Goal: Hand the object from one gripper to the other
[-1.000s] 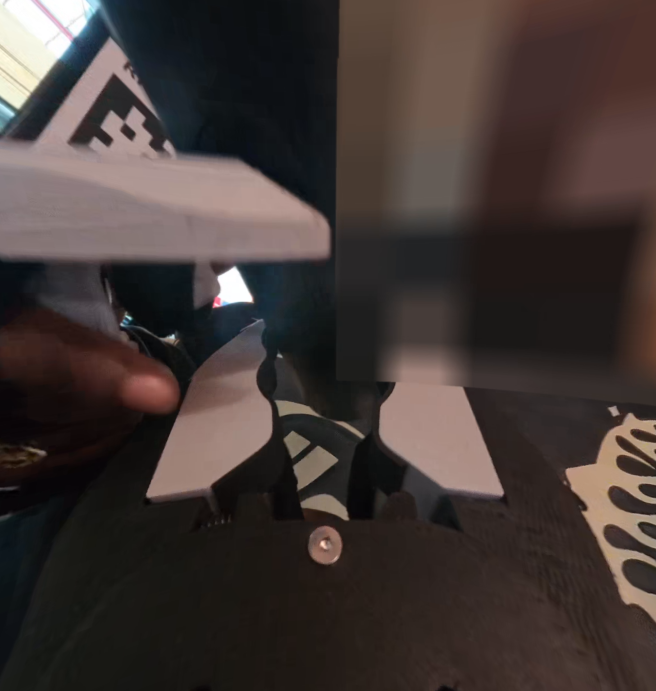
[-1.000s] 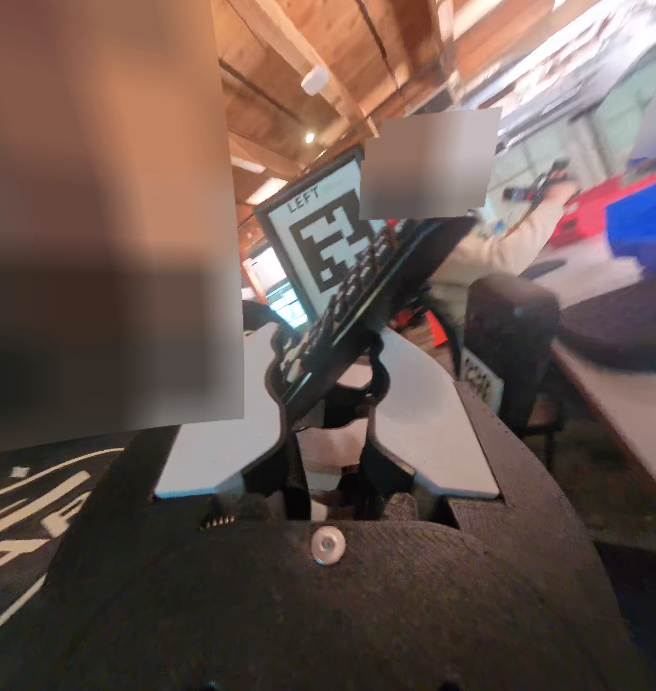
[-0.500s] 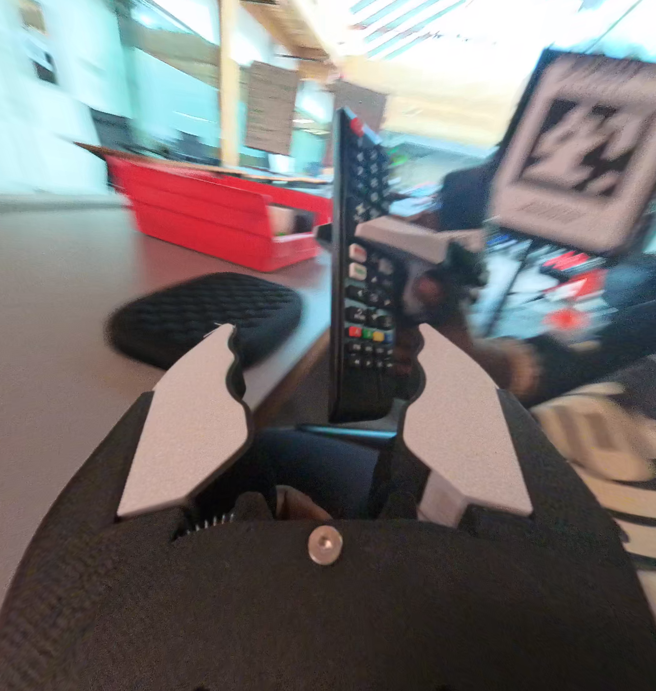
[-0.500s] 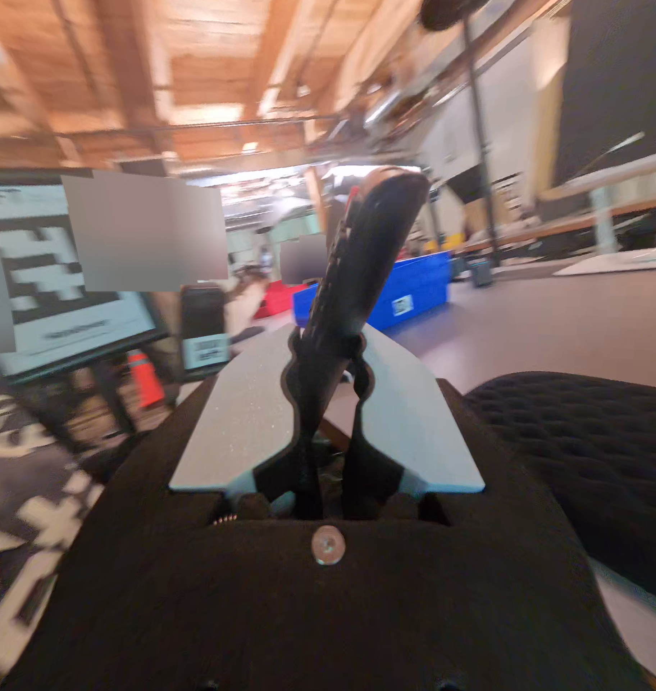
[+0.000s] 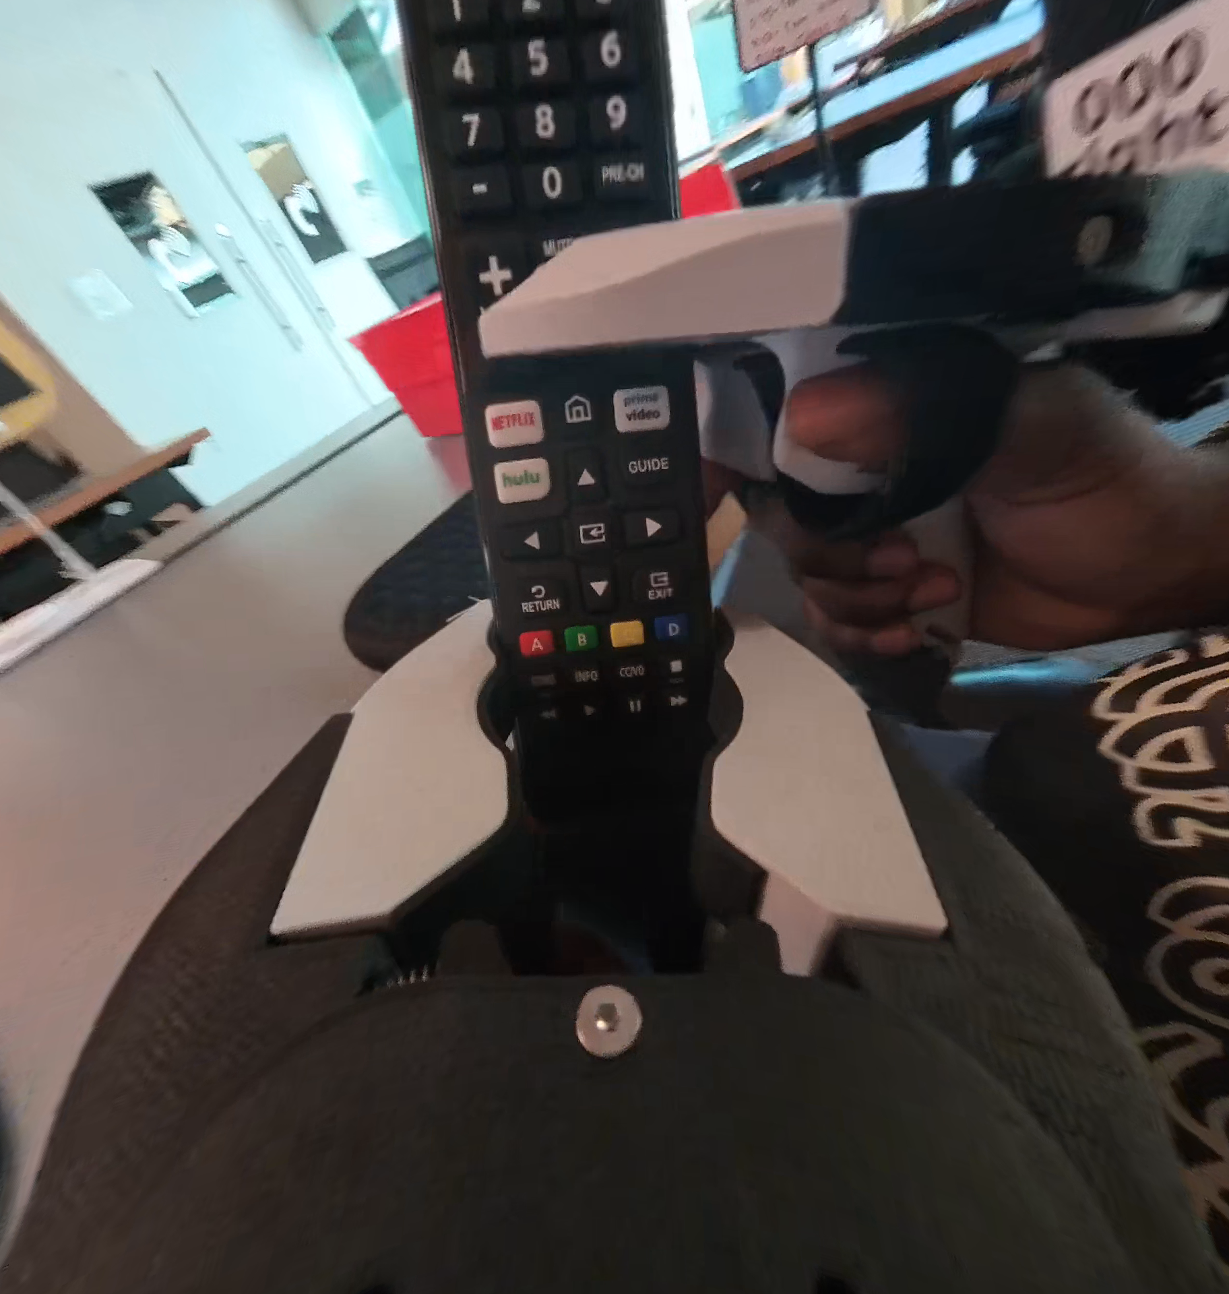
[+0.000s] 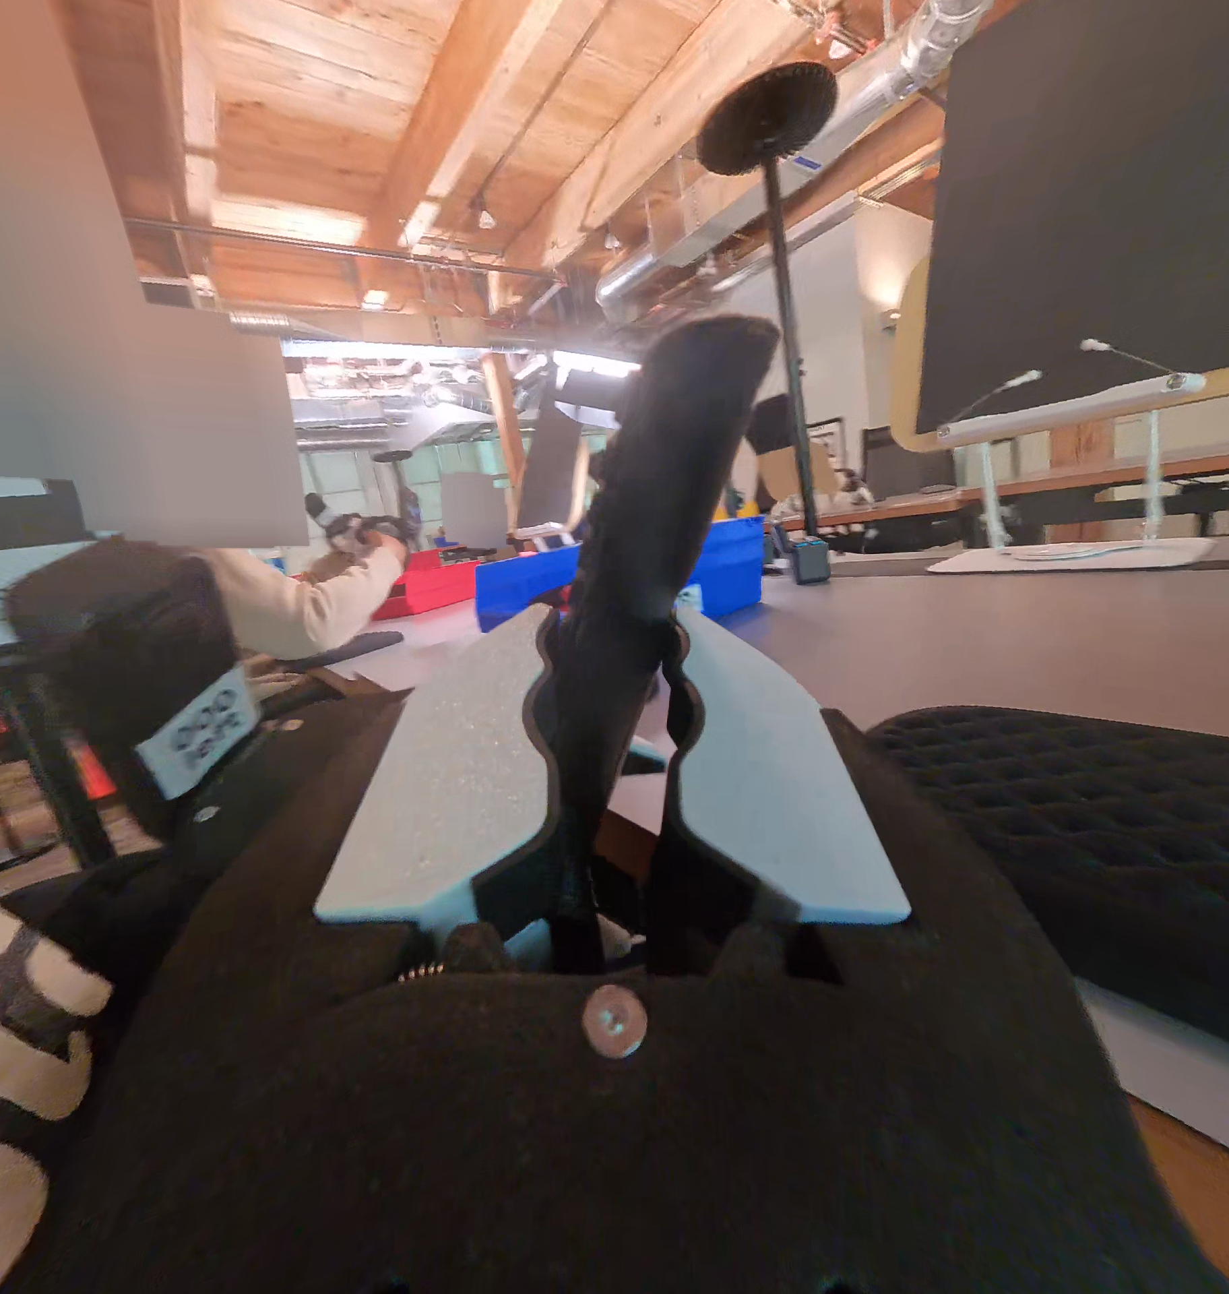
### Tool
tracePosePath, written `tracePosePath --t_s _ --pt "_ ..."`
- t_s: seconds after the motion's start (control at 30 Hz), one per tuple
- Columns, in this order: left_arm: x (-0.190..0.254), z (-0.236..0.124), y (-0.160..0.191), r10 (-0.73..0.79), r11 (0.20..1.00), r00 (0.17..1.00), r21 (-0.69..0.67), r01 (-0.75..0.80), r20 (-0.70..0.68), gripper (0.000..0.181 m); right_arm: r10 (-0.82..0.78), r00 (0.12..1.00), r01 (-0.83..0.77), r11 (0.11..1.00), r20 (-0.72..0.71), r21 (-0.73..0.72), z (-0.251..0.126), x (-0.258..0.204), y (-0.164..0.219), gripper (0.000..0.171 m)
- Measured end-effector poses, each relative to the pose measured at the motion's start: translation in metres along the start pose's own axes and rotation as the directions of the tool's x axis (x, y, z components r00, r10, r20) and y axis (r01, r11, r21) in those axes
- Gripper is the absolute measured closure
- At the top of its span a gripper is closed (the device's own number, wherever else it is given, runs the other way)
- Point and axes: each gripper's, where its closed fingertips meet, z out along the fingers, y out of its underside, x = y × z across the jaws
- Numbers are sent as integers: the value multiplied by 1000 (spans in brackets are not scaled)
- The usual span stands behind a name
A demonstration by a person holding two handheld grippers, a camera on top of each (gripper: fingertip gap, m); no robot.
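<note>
This looks like an open-plan workshop or lab in a converted industrial building — bare wooden ceiling beams (image 6: 458, 140) and silver air ducts (image 6: 675, 273) run overhead. Long grey tables (image 6: 1018, 630) fill the floor, with blue bins (image 6: 528, 581) and red bins (image 6: 430, 588) on the far ones. A black panel on a white stand (image 6: 1088, 210) sits at the right — pale walls and glass doors (image 5: 262, 231) close the far side.

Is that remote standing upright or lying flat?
Upright: the remote stands on end between the left gripper fingers, its number keys running off the top.
</note>
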Motion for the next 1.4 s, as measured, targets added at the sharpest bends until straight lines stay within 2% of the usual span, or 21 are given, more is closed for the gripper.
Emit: tracePosePath --t_s 0.07,0.17,0.27,0.37,0.43,0.53,0.6,0.67,0.77,0.87,1.0,1.07,1.13,1.23,1.33,1.4 --pt "9 -4 -9 -107 991 987 69 116 -121 127 34 991 -38 999 128 34 -1 -14 -7 137" --pt "23 -14 -27 -243 943 911 141 303 -334 128 83 929 -118 990 360 75 -8 -33 -18 125" --pt "36 -26 -41 -320 879 788 145 454 -526 128 205 834 -211 976 513 -48 -13 -44 -13 111" --pt "44 -33 -47 -346 840 699 125 528 -626 127 333 736 -280 942 590 -184 -18 -54 -6 103" --pt "50 -36 -49 -349 829 652 104 550 -673 128 376 705 -322 925 602 -202 -19 -57 -6 103" --pt "59 -35 -43 -346 845 629 59 531 -696 127 383 708 -322 923 594 -211 -18 -56 -3 105" --pt "60 -34 -41 -365 842 617 35 538 -698 128 356 702 -299 933 617 -198 -21 -58 -5 118" --pt "60 -34 -41 -374 834 599 27 551 -708 127 342 713 -289 939 612 -187 -21 -58 -6 121" --pt "58 -30 -37 -382 846 630 18 533 -676 128 333 735 -277 943 591 -187 -19 -55 -4 121" --pt "47 -19 -29 -376 873 731 46 485 -570 123 240 822 -189 970 516 -150 -13 -46 1 121" --pt "22 -8 -19 -264 940 912 127 316 -315 120 68 941 -33 993 331 -110 -5 -25 9 122" --pt "8 -7 -18 -167 968 973 163 192 -158 120 20 971 4 995 239 -99 -2 -15 11 121" --pt "-2 -7 -16 -68 985 997 160 72 -27 120 -7 984 24 996 180 -88 -1 -10 12 121" --pt "1 -4 -11 38 991 999 128 -41 23 124 -55 988 67 994 142 -82 -1 -10 12 121" --pt "4 -1 -6 48 994 998 100 -51 27 126 -77 985 91 992 153 -87 -1 -15 14 121" --pt "5 -1 -5 29 994 999 103 -30 12 139 -62 984 78 993 165 -92 0 -17 15 121"
